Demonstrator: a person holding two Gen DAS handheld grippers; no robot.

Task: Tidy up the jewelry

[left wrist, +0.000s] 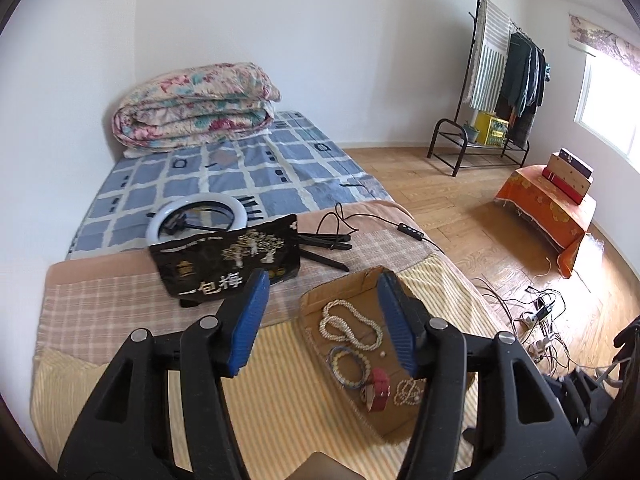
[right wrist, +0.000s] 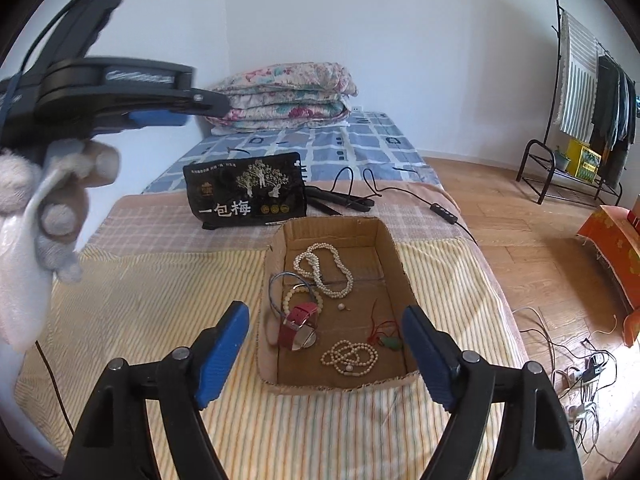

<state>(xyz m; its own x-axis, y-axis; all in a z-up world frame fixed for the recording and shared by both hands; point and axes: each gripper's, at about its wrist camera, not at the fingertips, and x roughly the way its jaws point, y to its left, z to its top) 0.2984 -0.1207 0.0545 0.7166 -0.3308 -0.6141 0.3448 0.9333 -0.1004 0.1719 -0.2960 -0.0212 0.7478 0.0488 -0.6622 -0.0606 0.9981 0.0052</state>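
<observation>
Pearl necklace [right wrist: 324, 270] in cardboard box [right wrist: 394, 240]: light, limp, slippery; pinch 1 strand. Left gripper [left wrist: 320, 322] & right gripper [right wrist: 326, 354] gaped, empty.

Right tongs [right wrist: 324, 356]: blue pads spread wide, nothing between them, hovering above the near end of the box.
Cardboard box [right wrist: 394, 248]: open-topped, resting on the striped bed cover [right wrist: 160, 304].
Inside the box: long pearl necklace [right wrist: 324, 270] at the far end; red watch [right wrist: 298, 326] at the left wall, beside a cream bead bracelet [right wrist: 302, 300]; coiled bead strand [right wrist: 352, 356] near the front; green pendant on red cord [right wrist: 388, 338] at the right.
Black snack bag [right wrist: 246, 192]: upright behind the box.
Left tongs [right wrist: 160, 118]: upper left, held by a gloved hand [right wrist: 60, 192].
Folded floral quilt [right wrist: 288, 94]: at the bed's far end.
</observation>
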